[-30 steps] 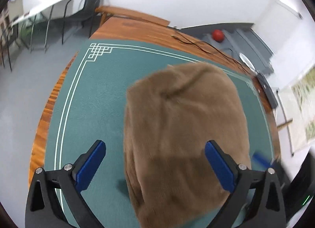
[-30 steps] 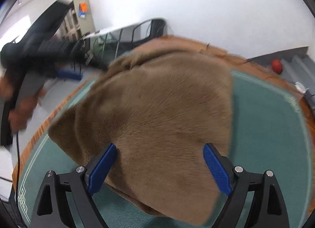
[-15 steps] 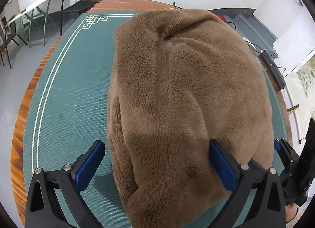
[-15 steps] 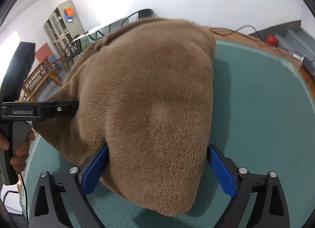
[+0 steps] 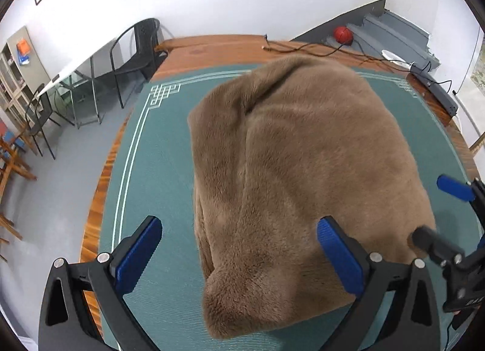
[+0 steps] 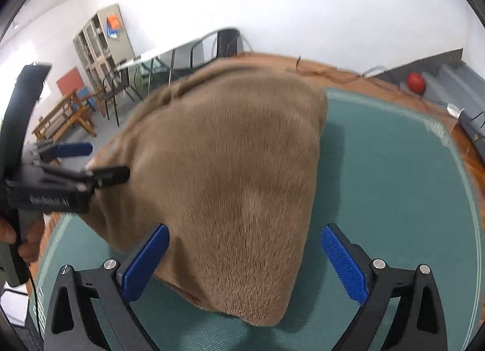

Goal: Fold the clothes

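A brown fleece garment (image 5: 303,169) lies folded in a thick bundle on the green mat (image 5: 151,169); it also shows in the right wrist view (image 6: 230,175). My left gripper (image 5: 242,257) is open, its blue pads either side of the bundle's near left corner, not touching it. My right gripper (image 6: 245,263) is open over the bundle's near right corner. Each gripper shows in the other's view: the right one at the left view's right edge (image 5: 436,223), the left one (image 6: 88,163) at the right view's left edge, both open.
The mat covers a wooden table (image 5: 212,48) with cables and a power strip (image 5: 433,87) along the far edge. Chairs and a glass table (image 5: 91,78) stand on the floor to the left. A red ball (image 5: 343,35) lies on grey steps.
Both grippers have pulled back from the bundle, which has settled flat on the mat. The views have tilted up so more of the room shows.
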Action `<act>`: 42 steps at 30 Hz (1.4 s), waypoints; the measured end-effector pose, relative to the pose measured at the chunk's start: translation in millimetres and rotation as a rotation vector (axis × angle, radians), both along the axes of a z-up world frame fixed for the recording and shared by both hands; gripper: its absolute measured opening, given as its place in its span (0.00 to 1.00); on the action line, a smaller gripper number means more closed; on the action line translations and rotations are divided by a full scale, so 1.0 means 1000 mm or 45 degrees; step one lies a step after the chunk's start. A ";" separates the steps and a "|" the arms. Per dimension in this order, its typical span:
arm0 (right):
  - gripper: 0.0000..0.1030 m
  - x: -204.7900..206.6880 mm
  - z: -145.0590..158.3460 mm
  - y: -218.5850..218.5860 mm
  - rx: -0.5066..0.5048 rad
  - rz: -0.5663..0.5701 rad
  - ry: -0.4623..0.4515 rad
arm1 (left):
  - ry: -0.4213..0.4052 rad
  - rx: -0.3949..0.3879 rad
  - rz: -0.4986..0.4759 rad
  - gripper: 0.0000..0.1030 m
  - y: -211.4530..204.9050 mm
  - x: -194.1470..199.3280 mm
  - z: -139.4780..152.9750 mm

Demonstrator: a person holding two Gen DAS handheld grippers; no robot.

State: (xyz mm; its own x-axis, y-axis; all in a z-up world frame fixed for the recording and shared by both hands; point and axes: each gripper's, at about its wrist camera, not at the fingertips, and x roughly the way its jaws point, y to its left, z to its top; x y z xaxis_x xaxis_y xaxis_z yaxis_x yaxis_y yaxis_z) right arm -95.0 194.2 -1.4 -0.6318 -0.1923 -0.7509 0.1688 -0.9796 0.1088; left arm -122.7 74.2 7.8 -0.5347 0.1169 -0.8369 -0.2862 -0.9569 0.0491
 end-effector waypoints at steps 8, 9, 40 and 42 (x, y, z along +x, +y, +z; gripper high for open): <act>0.98 0.005 0.002 -0.004 0.045 0.002 -0.013 | -0.033 -0.011 0.022 1.00 0.001 -0.002 -0.008; 0.98 0.004 -0.004 -0.007 0.062 0.008 -0.029 | -0.042 -0.020 0.025 1.00 0.001 -0.004 -0.012; 0.98 0.022 0.026 0.003 -0.009 -0.062 0.016 | 0.161 -0.200 0.086 1.00 0.009 0.033 0.020; 0.98 0.025 0.027 0.004 -0.010 -0.064 0.016 | 0.168 -0.201 0.095 1.00 0.008 0.036 0.022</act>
